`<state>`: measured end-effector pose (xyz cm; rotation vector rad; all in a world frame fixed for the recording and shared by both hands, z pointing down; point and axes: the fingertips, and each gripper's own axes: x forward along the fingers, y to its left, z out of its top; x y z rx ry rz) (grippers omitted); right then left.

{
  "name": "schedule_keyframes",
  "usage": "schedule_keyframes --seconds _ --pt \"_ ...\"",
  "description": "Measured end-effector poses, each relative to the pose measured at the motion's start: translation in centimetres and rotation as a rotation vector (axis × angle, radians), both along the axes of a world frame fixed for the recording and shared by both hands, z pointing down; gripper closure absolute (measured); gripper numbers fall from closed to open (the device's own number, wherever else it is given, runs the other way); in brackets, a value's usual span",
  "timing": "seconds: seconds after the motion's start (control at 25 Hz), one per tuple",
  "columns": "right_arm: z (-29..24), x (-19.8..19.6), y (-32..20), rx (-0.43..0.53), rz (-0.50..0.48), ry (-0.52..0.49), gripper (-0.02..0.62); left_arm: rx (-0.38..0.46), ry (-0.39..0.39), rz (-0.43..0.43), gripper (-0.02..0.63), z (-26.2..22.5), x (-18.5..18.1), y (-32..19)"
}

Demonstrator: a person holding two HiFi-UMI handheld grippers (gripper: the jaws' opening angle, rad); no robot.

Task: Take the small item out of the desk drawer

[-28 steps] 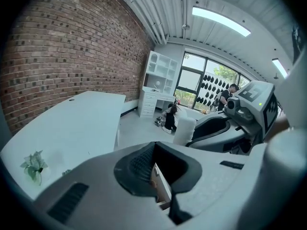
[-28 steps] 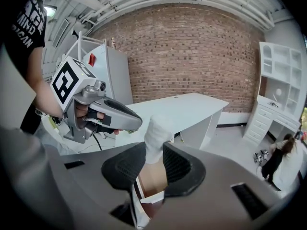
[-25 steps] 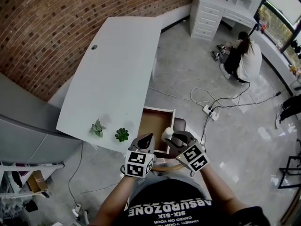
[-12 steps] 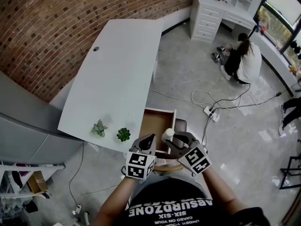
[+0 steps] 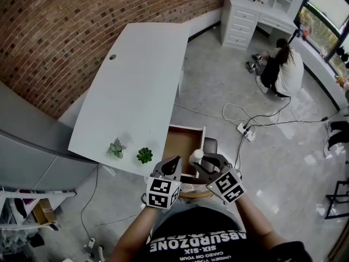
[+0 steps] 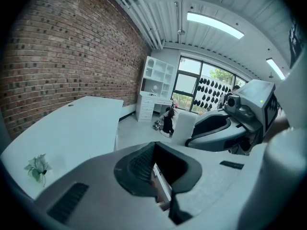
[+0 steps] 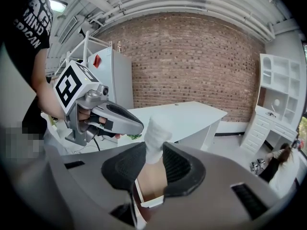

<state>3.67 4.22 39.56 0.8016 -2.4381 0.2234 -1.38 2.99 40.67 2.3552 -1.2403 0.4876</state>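
Note:
The small item [image 5: 194, 157] is a white, cloth-wrapped roll. My right gripper [image 5: 199, 161] is shut on it and holds it above the front of the open wooden drawer [image 5: 180, 142] of the white desk [image 5: 136, 81]. In the right gripper view the roll [image 7: 154, 137] stands upright between the dark pads [image 7: 176, 166], with the drawer [image 7: 149, 203] below. My left gripper [image 5: 172, 162] hovers just left of it over the desk's front edge. Its jaws stand slightly apart, holding nothing. The drawer [image 6: 162, 188] shows through their gap.
Two small potted plants [image 5: 115, 148] [image 5: 144, 155] sit near the desk's front edge. A stool [image 5: 209, 144] stands beside the drawer. A power strip with cables [image 5: 244, 129] lies on the floor. A person [image 5: 284, 64] crouches near the white cabinet [image 5: 245, 15].

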Motion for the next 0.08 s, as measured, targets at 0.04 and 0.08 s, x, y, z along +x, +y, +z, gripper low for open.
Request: schedule_keyframes --seconds 0.04,0.08 --pt "0.02 0.06 0.05 0.000 0.002 0.001 0.489 0.000 0.000 0.000 0.606 0.00 0.00 0.07" --pt "0.04 0.13 0.11 0.001 0.003 0.002 0.488 0.000 0.000 0.000 0.606 0.00 -0.01 0.14"
